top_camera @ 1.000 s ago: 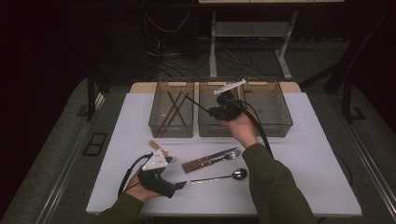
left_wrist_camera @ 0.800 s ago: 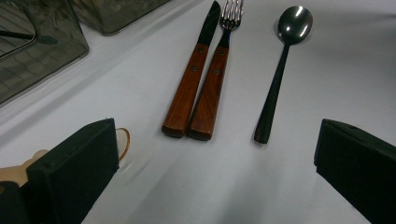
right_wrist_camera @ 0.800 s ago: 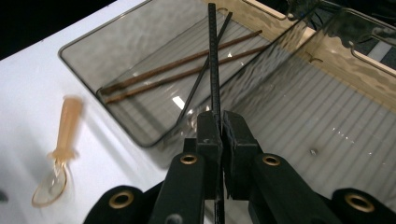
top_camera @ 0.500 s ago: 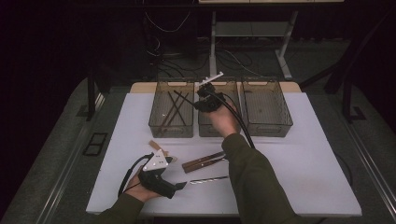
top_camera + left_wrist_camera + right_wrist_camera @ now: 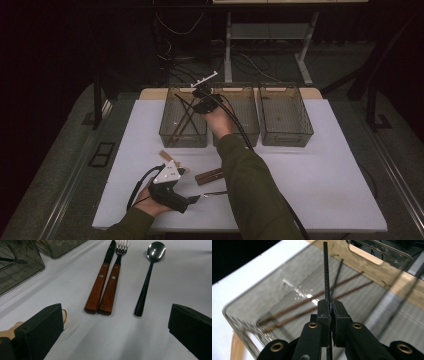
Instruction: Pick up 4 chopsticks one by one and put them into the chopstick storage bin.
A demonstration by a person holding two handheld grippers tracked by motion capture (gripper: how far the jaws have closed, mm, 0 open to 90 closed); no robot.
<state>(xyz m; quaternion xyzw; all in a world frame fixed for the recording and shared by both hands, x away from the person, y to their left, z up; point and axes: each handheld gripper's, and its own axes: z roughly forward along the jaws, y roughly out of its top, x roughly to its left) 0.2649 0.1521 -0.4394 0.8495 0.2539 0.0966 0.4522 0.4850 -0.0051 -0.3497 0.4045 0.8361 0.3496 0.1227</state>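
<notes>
White tabletop — right tongs (image 5: 329, 312) clamp black chopstick (image 5: 326, 272) over bin (image 5: 170, 131) — left tongs (image 5: 112, 327) spread.

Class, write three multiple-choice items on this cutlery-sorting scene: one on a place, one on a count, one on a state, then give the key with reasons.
1. The right claw holds the black chopstick over which bin?
A. the left bin
B. the right bin
C. none, over the bare table

2. How many clear bins stand in the row?
A. two
B. three
C. five

3. How is the left claw?
A. shut on the spoon
B. shut on the fork
C. open, holding nothing

Key: 1 A, the high view shows that hand above the left bin, where brown chopsticks lie. 2 B, three show side by side in the high view. 3 C, its jaws stand wide apart short of the knife, fork and spoon.
</notes>
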